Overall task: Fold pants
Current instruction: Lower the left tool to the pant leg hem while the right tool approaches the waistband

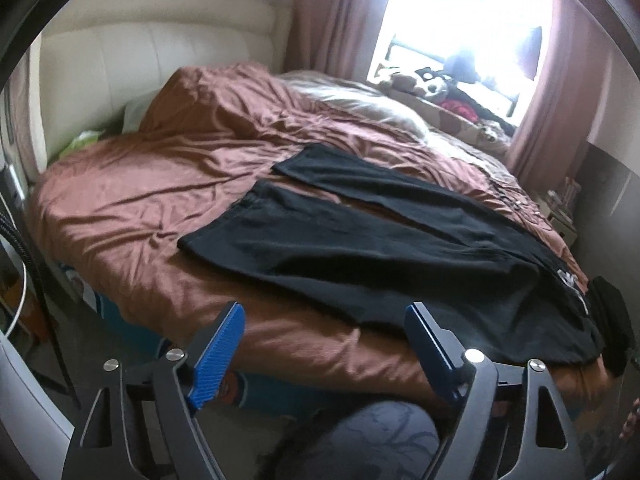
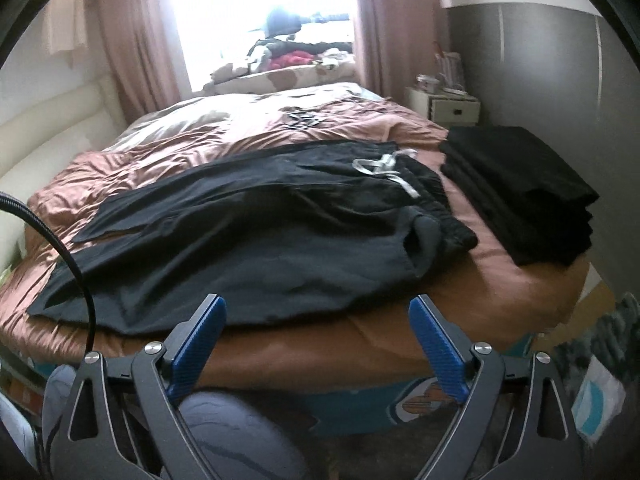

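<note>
Black pants (image 1: 360,248) lie spread flat on a bed with a brown cover (image 1: 168,184). The legs point toward the headboard and the waist lies at the near right. In the right wrist view the pants (image 2: 248,232) show a white drawstring (image 2: 384,172) at the waistband. My left gripper (image 1: 324,316) is open and empty, held just off the bed's near edge below the pants. My right gripper (image 2: 316,308) is open and empty, at the near hem of the pants and above the bed edge.
A stack of folded black clothes (image 2: 524,196) sits on the bed's right corner. A white nightstand (image 2: 444,106) stands beyond it. Plush toys and clothes (image 1: 436,92) pile by the bright window. A cream headboard (image 1: 132,64) is at left. A black cable (image 2: 68,252) hangs at left.
</note>
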{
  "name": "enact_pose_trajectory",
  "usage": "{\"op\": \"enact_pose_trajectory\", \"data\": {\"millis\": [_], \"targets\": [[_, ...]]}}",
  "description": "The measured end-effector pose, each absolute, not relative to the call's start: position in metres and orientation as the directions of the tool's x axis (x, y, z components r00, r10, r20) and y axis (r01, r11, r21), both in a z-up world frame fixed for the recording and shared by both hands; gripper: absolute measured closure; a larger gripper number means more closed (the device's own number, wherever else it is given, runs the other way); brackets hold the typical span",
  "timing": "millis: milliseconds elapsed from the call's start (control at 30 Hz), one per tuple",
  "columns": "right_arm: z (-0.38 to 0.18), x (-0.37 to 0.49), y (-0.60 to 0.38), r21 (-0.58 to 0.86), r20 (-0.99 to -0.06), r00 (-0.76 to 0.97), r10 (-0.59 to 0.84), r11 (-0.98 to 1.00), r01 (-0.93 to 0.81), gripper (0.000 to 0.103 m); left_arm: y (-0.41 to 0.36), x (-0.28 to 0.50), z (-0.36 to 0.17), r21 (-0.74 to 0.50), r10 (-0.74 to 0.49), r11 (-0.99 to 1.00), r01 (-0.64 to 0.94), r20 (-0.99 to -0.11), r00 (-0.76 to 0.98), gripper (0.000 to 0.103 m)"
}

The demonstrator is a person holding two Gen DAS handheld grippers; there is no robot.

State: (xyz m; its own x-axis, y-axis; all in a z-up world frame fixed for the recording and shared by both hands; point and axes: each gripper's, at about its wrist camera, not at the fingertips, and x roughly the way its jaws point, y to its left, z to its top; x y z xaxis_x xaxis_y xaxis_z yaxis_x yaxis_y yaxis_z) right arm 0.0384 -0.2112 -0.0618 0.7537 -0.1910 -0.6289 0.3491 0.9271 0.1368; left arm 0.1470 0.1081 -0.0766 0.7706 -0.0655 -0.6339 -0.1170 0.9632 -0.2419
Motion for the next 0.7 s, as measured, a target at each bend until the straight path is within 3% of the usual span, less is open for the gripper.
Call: {"op": "enact_pose_trajectory", "data": {"millis": [133, 267, 533, 700], "targets": [[-0.067, 0.044, -0.217, 0.148, -0.646, 0.735, -0.205, 0.911, 0.384, 0.015, 0.125, 0.163, -0.089, -0.305, -0.094, 0.941, -0.149, -0.655, 0.750, 0.030], [-0.076, 0.053, -0.223, 0.163, -0.686, 0.698, -0.204, 0.892, 0.421, 0.032, 0.137, 0.181, -0.100, -0.330, -0.092, 0.924, -0.191, -0.678, 0.729, 0.034], [-0.085, 0.068, -0.243, 0.227, -0.732, 0.655, -0.188, 0.838, 0.495, 0.032, 0.160, 0.218, -0.130, -0.396, -0.112, 0.876, -0.276, -0.724, 0.681, 0.045], [-0.090, 0.075, -0.257, 0.258, -0.743, 0.645, -0.180, 0.812, 0.524, 0.032, 0.169, 0.234, -0.143, -0.404, -0.104, 0.857, -0.319, -0.742, 0.662, 0.046]]}}
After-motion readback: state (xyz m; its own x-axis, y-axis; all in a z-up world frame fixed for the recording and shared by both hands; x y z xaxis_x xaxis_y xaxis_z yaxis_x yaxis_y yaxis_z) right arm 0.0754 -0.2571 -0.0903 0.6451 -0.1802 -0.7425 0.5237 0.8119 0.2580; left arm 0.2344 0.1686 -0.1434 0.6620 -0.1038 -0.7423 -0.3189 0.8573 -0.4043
